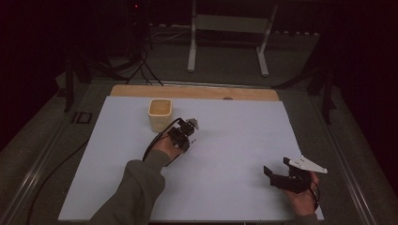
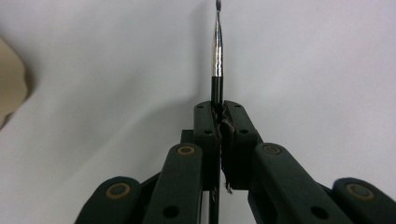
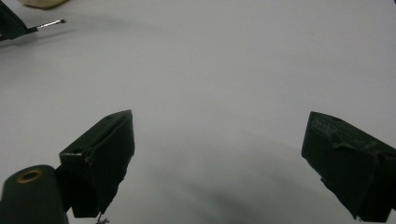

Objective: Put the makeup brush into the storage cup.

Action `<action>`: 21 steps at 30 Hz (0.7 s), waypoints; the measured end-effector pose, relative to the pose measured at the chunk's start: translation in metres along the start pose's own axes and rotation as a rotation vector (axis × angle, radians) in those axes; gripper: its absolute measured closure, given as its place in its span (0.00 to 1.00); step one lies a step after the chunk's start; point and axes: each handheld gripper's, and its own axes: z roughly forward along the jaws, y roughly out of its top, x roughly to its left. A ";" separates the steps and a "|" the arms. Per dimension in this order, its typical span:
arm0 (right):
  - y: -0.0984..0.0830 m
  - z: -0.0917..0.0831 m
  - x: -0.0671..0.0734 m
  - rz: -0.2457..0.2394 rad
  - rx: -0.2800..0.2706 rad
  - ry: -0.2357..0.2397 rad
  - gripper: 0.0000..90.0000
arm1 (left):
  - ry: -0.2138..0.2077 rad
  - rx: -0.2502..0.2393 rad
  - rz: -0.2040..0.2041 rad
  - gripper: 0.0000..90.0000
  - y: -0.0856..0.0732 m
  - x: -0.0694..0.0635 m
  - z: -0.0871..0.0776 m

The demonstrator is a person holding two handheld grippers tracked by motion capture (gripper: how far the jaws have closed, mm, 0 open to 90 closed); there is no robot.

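Right gripper: jaws spread wide, nothing between them, above the bare white table surface. Far ahead and left of the jaws, a thin metal-tipped stick projects from the left gripper.

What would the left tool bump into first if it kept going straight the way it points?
Probably nothing soon. The left tool, shut on a thin pen-like stick, points across bare white table sheet; the yellow cup sits off to its left side. Depth is hard to judge.

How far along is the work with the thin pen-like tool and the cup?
Done: the left gripper is shut on the thin tool. In hand: it holds the tool just right of the beige cup. Left: likely dropping it in. The right gripper rests open, empty.
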 end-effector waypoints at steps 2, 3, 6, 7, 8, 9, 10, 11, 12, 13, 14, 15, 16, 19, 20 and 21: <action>0.000 0.000 0.000 0.000 -0.002 0.001 0.10 | -0.002 -0.002 -0.002 0.96 0.000 0.001 -0.001; 0.000 0.000 0.000 0.000 -0.002 0.001 0.10 | -0.002 -0.002 -0.002 0.96 0.000 0.001 -0.001; 0.000 0.000 0.000 -0.003 0.000 0.003 0.10 | -0.004 -0.016 -0.010 0.96 -0.001 0.004 -0.005; 0.000 0.000 0.000 -0.002 -0.001 0.003 0.10 | -0.004 -0.022 -0.014 0.96 -0.002 0.005 -0.006; 0.000 0.000 0.000 -0.002 -0.001 0.003 0.10 | -0.004 -0.022 -0.014 0.96 -0.002 0.005 -0.006; 0.000 0.000 0.000 -0.002 -0.001 0.004 0.10 | -0.004 -0.022 -0.014 0.96 -0.002 0.005 -0.006; 0.000 0.000 0.000 -0.002 -0.001 0.004 0.10 | -0.003 -0.028 -0.013 0.96 -0.002 0.006 -0.008; 0.000 0.000 0.000 -0.001 0.000 0.003 0.10 | -0.003 -0.029 -0.013 0.96 -0.002 0.006 -0.009; 0.000 0.000 0.000 -0.001 0.000 0.004 0.10 | -0.007 -0.032 -0.014 0.96 -0.002 0.006 -0.010; 0.000 0.000 0.000 -0.002 0.000 0.004 0.10 | -0.008 -0.039 -0.016 0.96 -0.002 0.006 -0.011; 0.000 0.000 0.000 -0.002 0.000 0.004 0.10 | -0.008 -0.039 -0.016 0.96 -0.002 0.006 -0.011; 0.000 0.001 0.000 -0.002 0.000 0.004 0.10 | -0.008 -0.039 -0.016 0.96 -0.002 0.006 -0.011; 0.000 0.001 0.000 -0.002 0.000 0.004 0.10 | -0.010 -0.041 -0.016 0.96 -0.002 0.007 -0.012; 0.000 0.000 0.000 -0.001 0.000 0.004 0.10 | -0.011 -0.049 -0.018 0.96 -0.003 0.007 -0.013; 0.000 0.000 0.000 -0.001 0.000 0.004 0.10 | -0.012 -0.052 -0.018 0.96 -0.003 0.007 -0.014; 0.000 0.000 0.000 -0.001 0.000 0.003 0.10 | -0.013 -0.055 -0.019 0.96 -0.003 0.007 -0.014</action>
